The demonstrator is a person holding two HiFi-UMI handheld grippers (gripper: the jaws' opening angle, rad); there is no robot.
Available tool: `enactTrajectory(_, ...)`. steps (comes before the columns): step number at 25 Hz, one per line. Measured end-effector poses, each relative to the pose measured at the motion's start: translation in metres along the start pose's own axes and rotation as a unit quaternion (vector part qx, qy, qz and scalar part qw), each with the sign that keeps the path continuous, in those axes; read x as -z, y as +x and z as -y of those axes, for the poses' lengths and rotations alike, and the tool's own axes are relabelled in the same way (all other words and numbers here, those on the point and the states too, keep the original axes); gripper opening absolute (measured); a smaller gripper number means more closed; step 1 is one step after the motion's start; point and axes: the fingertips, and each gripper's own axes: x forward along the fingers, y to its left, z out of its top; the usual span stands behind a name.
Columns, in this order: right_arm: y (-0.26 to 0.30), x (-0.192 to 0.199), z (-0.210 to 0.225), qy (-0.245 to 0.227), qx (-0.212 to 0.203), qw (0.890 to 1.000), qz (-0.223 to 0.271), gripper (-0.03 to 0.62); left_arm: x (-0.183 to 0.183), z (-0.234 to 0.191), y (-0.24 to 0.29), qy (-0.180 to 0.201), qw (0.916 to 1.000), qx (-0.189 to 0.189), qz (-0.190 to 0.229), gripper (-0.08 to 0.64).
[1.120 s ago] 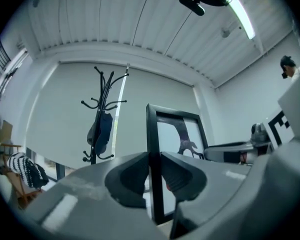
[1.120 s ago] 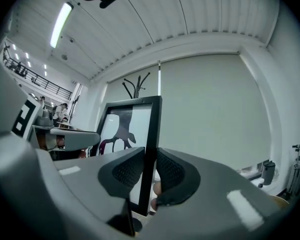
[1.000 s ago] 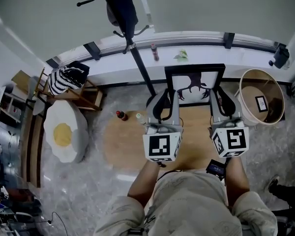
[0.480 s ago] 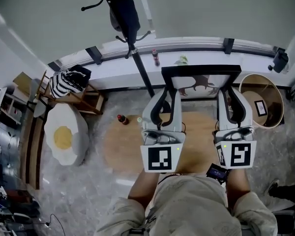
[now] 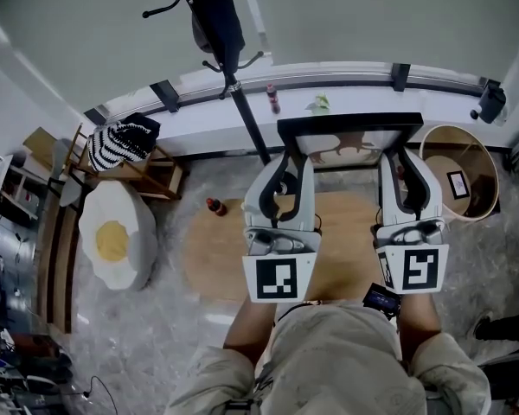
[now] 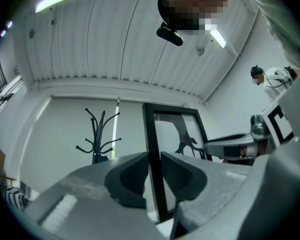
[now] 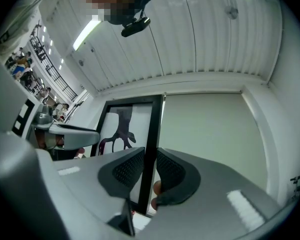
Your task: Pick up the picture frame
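Note:
The picture frame (image 5: 346,124) is black with a dark antlered figure on white. It hangs in the air above the round wooden table (image 5: 209,251), held by both side bars. My left gripper (image 5: 285,164) is shut on the frame's left bar (image 6: 151,134), which runs between the ribbed pads (image 6: 135,176). My right gripper (image 5: 403,159) is shut on the right bar (image 7: 153,124), pads (image 7: 171,171) pressed on both faces. In the left gripper view (image 6: 155,178) and the right gripper view (image 7: 149,173), each camera sees the other gripper across the frame.
A black coat stand (image 5: 216,24) rises behind the frame. A round tub (image 5: 457,173) sits at the right, an egg-shaped cushion (image 5: 112,236) and a striped item on a wooden stool (image 5: 117,141) at the left. Small bottles stand on the table (image 5: 214,207) and ledge (image 5: 272,98).
Both grippers have risen together with the frame held between them. Its top bar now sits higher in the head view, and the grippers tilt up more.

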Motion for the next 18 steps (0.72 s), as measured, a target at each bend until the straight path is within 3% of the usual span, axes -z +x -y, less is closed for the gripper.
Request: enactTrajectory(18,0.001,0.0054,-0.0056,0.003,-0.013,1.0,-0.008,0.077,0.0066,-0.0047,-0.0039,-0.026,0.9995,-0.013,-0.01,0.089)
